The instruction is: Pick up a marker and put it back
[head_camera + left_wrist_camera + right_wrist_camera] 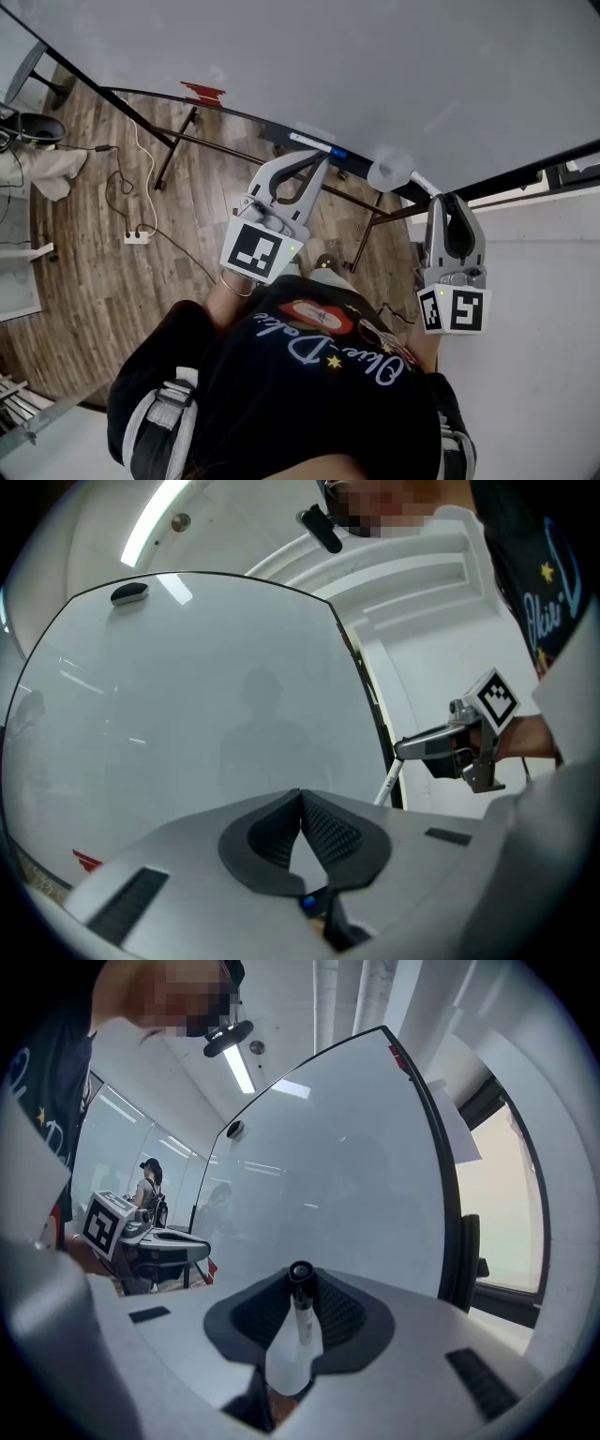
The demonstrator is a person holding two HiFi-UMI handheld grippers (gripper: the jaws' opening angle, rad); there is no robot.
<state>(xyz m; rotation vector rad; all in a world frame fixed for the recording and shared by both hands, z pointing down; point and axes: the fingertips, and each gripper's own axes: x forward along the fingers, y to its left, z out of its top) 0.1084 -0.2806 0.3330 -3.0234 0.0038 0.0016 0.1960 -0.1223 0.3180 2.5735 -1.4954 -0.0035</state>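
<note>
While the grey two-jaw left gripper (pixel 300 803) has its ribbed black pads pressed together with nothing between them, the grey two-jaw right gripper (pixel 300 1312) pinches a slim white marker with a black end (pixel 300 1302). In the right gripper view both pads bear on the marker's white barrel from either side. Its long axis runs roughly along the gripper's own line. The black end leads, pointing away from the camera and towards the large glossy white whiteboard with a thin black frame (pixel 328 1166). The white barrel widens towards the lens and runs back into the throat of the jaws.

From the left gripper view, the right gripper (pixel 403 750) shows to the side with its square-marker cube behind it. The marker (pixel 386 782) sticks out past its tips as a thin white rod slanting downwards, beside the whiteboard's (pixel 187 714) dark edge. Whether the leading end touches the board cannot be made out.

Seen from the head view, both grippers are raised towards the whiteboard (pixel 375 66), the left gripper (pixel 314 167) at the left and the right gripper (pixel 448 202) at the right. The marker (pixel 424 184) shows as a short white piece ahead of the right jaws. Below lie the brown wood-plank floor (pixel 94 262) and the board's dark metal stand legs (pixel 173 150).
</note>
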